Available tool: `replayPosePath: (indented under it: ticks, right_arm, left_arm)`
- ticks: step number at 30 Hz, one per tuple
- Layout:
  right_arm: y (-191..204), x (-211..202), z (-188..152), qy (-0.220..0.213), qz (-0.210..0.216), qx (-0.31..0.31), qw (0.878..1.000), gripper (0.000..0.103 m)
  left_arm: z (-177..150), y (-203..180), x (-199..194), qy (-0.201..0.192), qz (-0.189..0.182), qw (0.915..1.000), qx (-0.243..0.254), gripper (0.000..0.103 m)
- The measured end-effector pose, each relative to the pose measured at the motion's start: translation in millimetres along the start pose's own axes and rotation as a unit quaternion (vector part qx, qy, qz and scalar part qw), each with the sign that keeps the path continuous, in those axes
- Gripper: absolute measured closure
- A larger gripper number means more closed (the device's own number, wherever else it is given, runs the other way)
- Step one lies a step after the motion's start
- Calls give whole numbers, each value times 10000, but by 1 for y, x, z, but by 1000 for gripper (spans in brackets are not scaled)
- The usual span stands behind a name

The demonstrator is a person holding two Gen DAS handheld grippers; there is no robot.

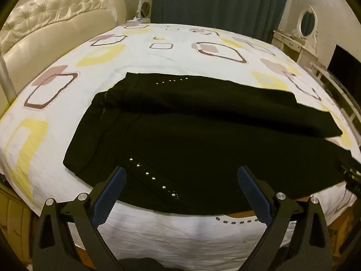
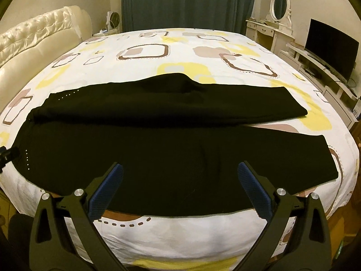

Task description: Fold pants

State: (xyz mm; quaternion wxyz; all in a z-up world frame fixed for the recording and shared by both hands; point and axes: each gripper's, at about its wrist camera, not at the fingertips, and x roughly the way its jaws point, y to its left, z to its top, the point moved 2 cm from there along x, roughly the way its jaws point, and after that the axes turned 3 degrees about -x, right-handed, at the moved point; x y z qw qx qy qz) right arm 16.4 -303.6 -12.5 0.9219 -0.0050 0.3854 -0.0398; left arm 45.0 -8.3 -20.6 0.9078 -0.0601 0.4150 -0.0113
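We see the black pants (image 1: pixel 203 140) spread flat across the near half of the bed (image 1: pixel 140 54), lying sideways to us with the waist end at the left and the two legs running off to the right. The legs lie apart — a wedge of patterned sheet shows between them toward the cuffs, clearest in the right wrist view. A row of small silver studs (image 1: pixel 153 178) runs diagonally over the near hip, and a second, fainter row sits on the far hip. The near leg reaches right to the bed's front edge. The fabric is dark enough that we cannot make out seams or pockets.

Our left gripper (image 1: pixel 181 176) hovers just over the near edge at the waist end, its blue-padded fingers (image 1: pixel 112 192) spread wide and empty, the studs between them. Our right gripper (image 2: pixel 180 171) hangs likewise over the near leg further right — fingers splayed, holding nothing. Whether either pad touches the cloth, we cannot tell.
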Motion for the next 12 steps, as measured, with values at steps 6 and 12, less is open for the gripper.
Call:
replayPosePath:
  ticks: [6, 12]
  right_arm:
    - [-1, -1, 1, -49, -17, 29, 10000, 2]
    - [-6, -2, 2, -83, -10, 125, 9999, 2]
  left_arm:
    - [3, 3, -6, -128, -26, 9998, -139, 5]
    - [1, 0, -3, -100, -41, 9999, -77, 5]
